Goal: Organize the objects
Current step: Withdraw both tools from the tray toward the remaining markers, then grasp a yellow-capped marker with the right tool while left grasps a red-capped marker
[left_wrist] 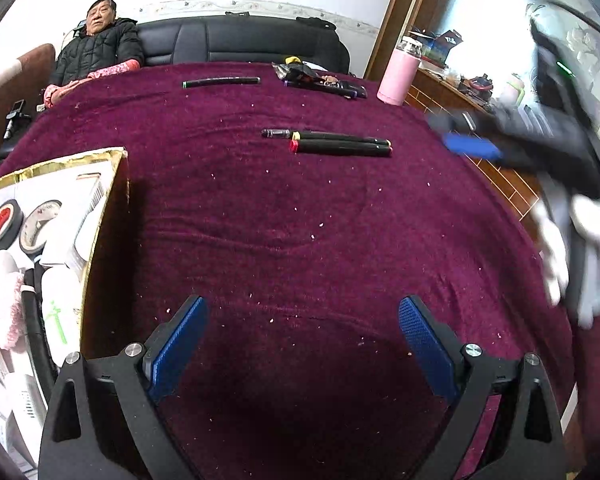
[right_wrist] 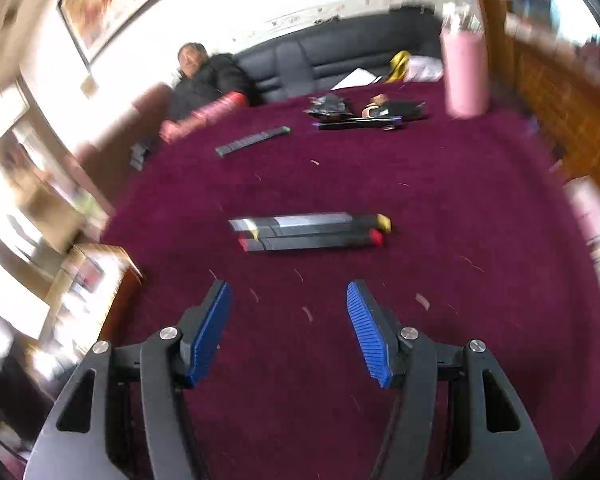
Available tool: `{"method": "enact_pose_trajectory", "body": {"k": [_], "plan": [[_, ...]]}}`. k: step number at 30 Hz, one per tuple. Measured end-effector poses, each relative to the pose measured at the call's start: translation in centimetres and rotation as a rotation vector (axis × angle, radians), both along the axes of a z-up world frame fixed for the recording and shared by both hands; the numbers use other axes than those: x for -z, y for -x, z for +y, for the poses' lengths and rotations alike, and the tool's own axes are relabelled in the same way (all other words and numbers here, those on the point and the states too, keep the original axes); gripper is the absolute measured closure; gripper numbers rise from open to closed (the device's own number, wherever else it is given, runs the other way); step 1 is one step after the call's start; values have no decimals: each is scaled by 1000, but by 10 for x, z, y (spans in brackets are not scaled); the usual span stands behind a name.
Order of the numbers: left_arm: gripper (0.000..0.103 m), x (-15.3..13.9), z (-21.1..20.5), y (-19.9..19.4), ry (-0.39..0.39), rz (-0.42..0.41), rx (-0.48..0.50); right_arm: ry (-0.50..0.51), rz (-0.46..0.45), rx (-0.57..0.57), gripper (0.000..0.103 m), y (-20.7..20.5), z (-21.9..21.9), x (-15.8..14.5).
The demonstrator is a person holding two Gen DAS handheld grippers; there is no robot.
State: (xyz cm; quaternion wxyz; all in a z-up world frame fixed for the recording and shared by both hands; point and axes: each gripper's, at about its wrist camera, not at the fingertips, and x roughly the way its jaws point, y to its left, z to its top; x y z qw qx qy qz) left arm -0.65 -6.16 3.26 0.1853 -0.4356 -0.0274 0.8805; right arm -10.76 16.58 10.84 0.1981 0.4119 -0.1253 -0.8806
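We have both grippers over the maroon tablecloth (left_wrist: 300, 220), nothing in either. Left gripper (left_wrist: 300, 344) hangs with jaws spread wide, empty, just beside the open cardboard box (left_wrist: 112, 184) that already holds tape rolls and small packs. Right gripper (right_wrist: 288, 328) has jaws parted about halfway, also empty, aimed at the marker pair; in the left wrist view it shows as a blurred shape at the right edge.

Targets: two black markers (right_wrist: 312, 232) lying side by side, touching, mid-table, one with yellow ends, one with red. A third, shorter dark pen (left_wrist: 276, 133) sits end-on against them in the left wrist view. Another black marker with a green tip (left_wrist: 220, 82) lies well apart toward the far edge, near a small clutter pile (left_wrist: 320, 78). Pink bottle (left_wrist: 398, 76) stands at the far corner.

Our handling guess: markers are light, stiff, smooth plastic, and likely to roll on the cloth. We would pinch one across the barrel at mid-length, pads square to its axis. Because the pair touches, closing could nudge the neighbour or catch both; taking the nearer, red-ended one first looks safest.
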Motion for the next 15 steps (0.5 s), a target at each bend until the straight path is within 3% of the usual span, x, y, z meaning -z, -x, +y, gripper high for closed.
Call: {"method": "enact_pose_trajectory", "body": {"k": [2,7,11,15], "plan": [[10,5,2,1,0,-14,7,17,-34,-33,43,28,-1,5],[10,12,10,3,-4,-34,35,53,-113,24,44,88,3,28],[10,18,14,2,-20,-60,53,152,-192,64,43,128,7,43],[10,20,13,0,-25,-54,58,108,-299,26,43,136,-2,61]]}}
